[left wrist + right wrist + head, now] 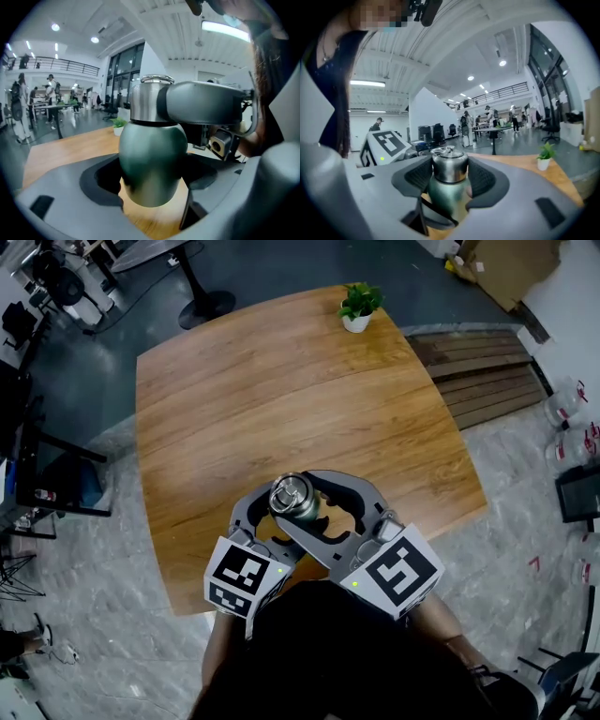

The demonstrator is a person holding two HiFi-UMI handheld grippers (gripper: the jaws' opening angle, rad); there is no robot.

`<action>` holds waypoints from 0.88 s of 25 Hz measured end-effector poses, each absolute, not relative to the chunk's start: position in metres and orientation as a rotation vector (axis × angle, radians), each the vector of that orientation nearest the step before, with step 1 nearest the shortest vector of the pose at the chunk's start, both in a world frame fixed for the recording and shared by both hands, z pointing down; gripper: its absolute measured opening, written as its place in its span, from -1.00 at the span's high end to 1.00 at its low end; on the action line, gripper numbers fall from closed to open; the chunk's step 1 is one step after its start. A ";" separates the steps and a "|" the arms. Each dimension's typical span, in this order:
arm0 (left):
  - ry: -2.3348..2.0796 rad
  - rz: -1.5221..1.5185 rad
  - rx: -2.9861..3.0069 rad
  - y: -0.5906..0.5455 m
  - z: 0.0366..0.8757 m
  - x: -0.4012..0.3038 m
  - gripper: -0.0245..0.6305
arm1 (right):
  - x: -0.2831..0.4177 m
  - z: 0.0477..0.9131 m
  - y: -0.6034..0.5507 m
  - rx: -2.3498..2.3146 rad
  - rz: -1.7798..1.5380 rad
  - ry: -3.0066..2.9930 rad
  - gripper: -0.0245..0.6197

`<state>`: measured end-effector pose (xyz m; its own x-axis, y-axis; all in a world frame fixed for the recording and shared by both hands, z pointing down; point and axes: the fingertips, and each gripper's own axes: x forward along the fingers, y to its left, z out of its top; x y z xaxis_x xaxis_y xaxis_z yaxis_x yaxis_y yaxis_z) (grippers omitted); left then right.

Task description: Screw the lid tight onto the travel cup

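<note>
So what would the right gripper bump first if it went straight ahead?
The lid. The right gripper has it between its jaws right now, so nothing comes before it.

This is a big open-plan office or lab hall, not a home. In the left gripper view a railed mezzanine runs across the upper left. Tall glazed windows rise near the centre, and people stand round long tables at the left. The right gripper view shows ceiling lights at upper right and black office chairs left of centre. In the head view, a wooden table bearing a small potted plant stands on a polished grey floor. Stacked planks lie at the right.
</note>
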<state>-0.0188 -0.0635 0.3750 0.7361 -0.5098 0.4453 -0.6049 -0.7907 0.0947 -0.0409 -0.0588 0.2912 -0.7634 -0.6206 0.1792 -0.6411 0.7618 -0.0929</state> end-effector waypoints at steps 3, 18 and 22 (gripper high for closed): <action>-1.020 0.612 2.664 -0.071 0.377 -0.023 -0.22 | -0.043 0.291 -0.063 1.159 0.196 -2.786 0.17; -0.437 0.483 2.812 -0.026 0.368 -0.012 -0.22 | -0.048 0.286 -0.030 0.534 0.349 -2.972 0.16; -0.653 0.570 2.792 -0.046 0.376 -0.019 -0.22 | -0.049 0.291 -0.044 0.736 0.293 -2.908 0.17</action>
<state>-0.0190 -0.0458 0.3757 0.8262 -0.3795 0.4164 -0.4638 -0.8778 0.1202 -0.0489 -0.0436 0.2911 -0.8731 -0.4567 0.1706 -0.4815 0.8625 -0.1554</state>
